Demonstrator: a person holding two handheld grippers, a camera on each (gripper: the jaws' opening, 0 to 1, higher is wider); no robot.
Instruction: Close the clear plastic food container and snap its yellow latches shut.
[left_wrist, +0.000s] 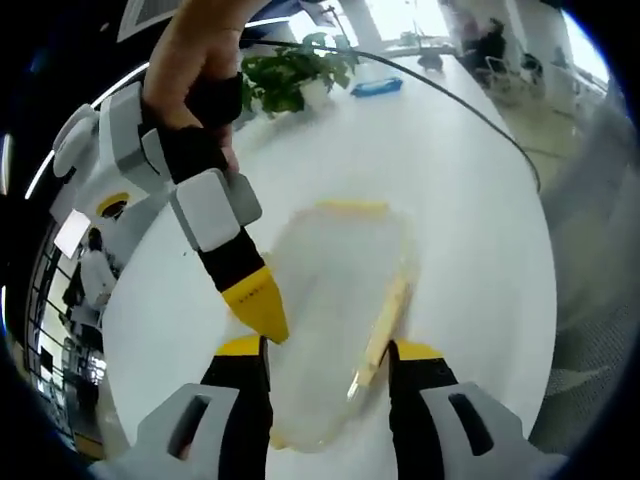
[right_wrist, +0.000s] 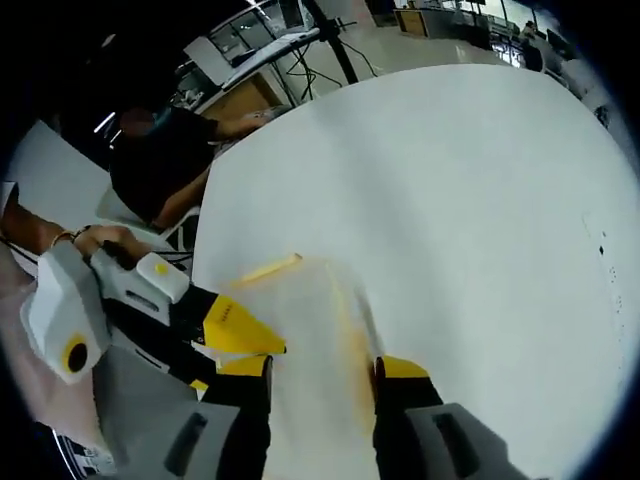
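Both grippers stand over a clear plastic container (left_wrist: 335, 320) on a white table (left_wrist: 470, 200). In the left gripper view, the left gripper (left_wrist: 328, 352) has its two yellow-tipped jaws spread wide, one on each side of the container's near end, with clear space between each jaw and the plastic as far as can be told. The right gripper (left_wrist: 258, 300) comes down from the upper left, held by a person's hand (left_wrist: 195, 50), and its yellow tip rests at the container's left edge; whether its jaws are parted there cannot be told from this angle.

In the right gripper view, the right gripper (right_wrist: 322, 368) shows its own jaws well apart, straddling the container (right_wrist: 315, 330), while the left gripper (right_wrist: 240, 330) reaches in from the left with its yellow tip at the container's side.

One yellow latch (left_wrist: 380, 330) lies along the container's right side and another (left_wrist: 352, 207) along its far end. Beyond, on the table, sit a green plant (left_wrist: 290, 75) and a blue object (left_wrist: 377, 87).
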